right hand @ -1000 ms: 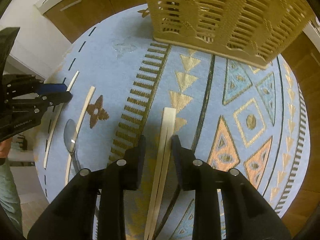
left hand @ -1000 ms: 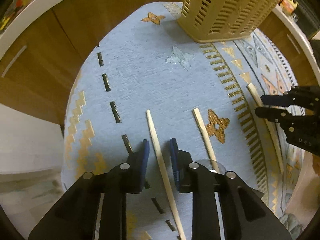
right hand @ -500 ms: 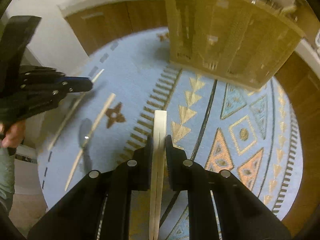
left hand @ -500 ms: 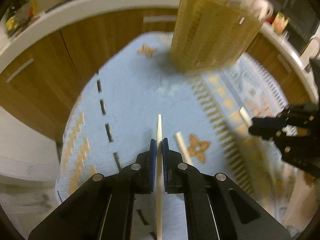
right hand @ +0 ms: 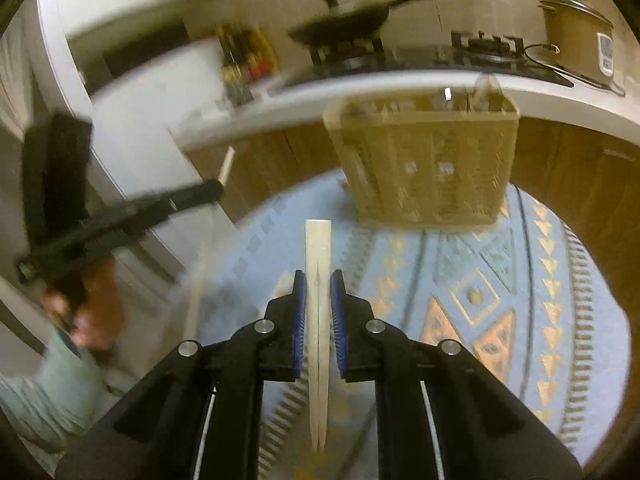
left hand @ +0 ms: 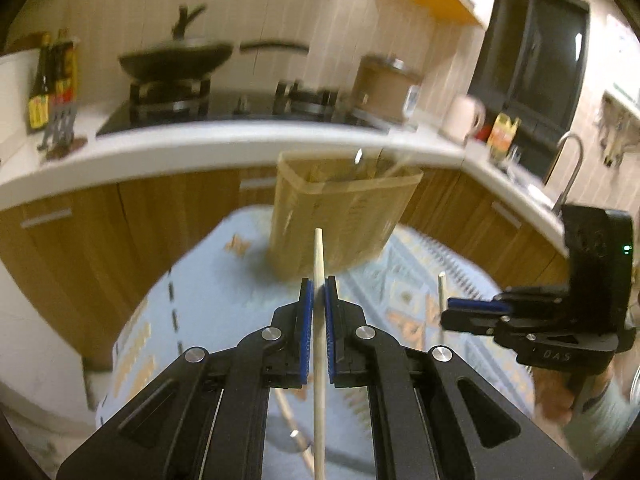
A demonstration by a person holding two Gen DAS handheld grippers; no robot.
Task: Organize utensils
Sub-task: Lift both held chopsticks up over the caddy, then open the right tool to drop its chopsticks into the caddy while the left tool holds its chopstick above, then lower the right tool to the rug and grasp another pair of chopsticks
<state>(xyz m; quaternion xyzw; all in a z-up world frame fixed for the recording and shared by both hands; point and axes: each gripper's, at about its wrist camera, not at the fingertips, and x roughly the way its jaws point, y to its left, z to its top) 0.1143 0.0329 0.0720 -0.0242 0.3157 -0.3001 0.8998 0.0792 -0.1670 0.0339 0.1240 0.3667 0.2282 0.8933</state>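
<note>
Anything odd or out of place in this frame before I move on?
Nothing damaged or spilled. One oddity: the left gripper is shut on a single chopstick, while the right gripper is shut on a joined pair. The basket stands upright on the mat. Both views are motion-blurred.

1. A black frying pan [left hand: 176,60] sits on a gas stove [left hand: 224,108] set into a white countertop [left hand: 248,140].
2. Dark sauce bottles [left hand: 50,84] stand at the countertop's left end.
3. A tan rice cooker [right hand: 576,36] stands on the counter beside the stove.
4. A cream pitcher [left hand: 466,116] stands further along, near a curved chrome faucet [left hand: 570,168].
5. Wooden cabinet doors [left hand: 132,232] run below the counter.
6. A light blue tablecloth [right hand: 480,288] bears gold and orange geometric patterns.
</note>
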